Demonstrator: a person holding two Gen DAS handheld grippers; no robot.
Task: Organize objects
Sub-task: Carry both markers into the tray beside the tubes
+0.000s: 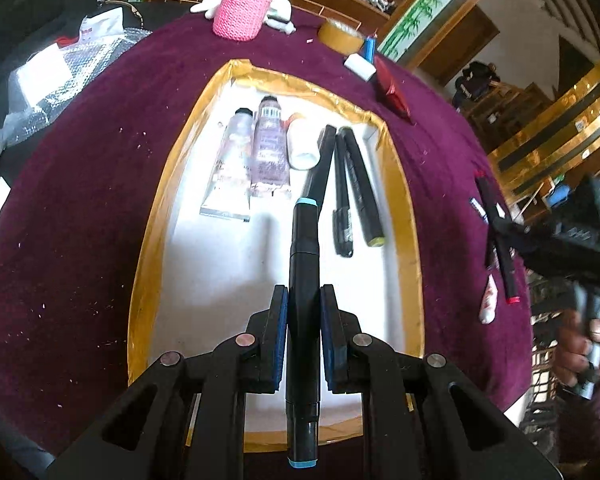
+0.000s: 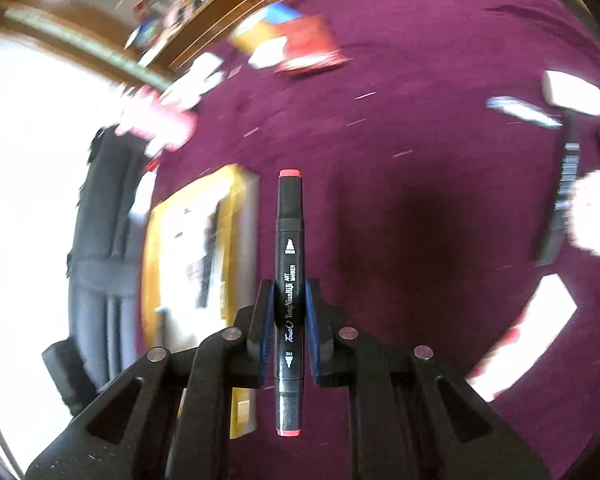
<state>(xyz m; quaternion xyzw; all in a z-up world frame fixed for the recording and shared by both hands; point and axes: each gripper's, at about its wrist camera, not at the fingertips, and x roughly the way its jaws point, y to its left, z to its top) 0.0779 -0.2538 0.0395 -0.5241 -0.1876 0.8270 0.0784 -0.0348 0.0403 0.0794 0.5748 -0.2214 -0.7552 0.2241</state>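
Observation:
My left gripper (image 1: 303, 296) is shut on a black marker with blue ends (image 1: 304, 300), which hangs lengthwise over the white tray with a gold-taped rim (image 1: 396, 184). In the tray lie two hand-cream tubes (image 1: 230, 168), a white bottle (image 1: 303, 148) and three black pens (image 1: 360, 184). My right gripper (image 2: 290, 292) is shut on a black marker with red ends (image 2: 289, 240) above the purple cloth. In this blurred right wrist view the tray (image 2: 156, 240) lies to the left. In the left wrist view the right gripper shows blurred at the right edge, held by a hand (image 1: 580, 352).
A pink knitted cup (image 1: 246, 0), a tape roll (image 1: 340, 36), a white block (image 1: 359, 66) and a red packet (image 1: 392, 92) sit beyond the tray. A small pale tube (image 1: 488, 304) lies on the cloth at the right. Bubble wrap (image 1: 60, 76) is at the left.

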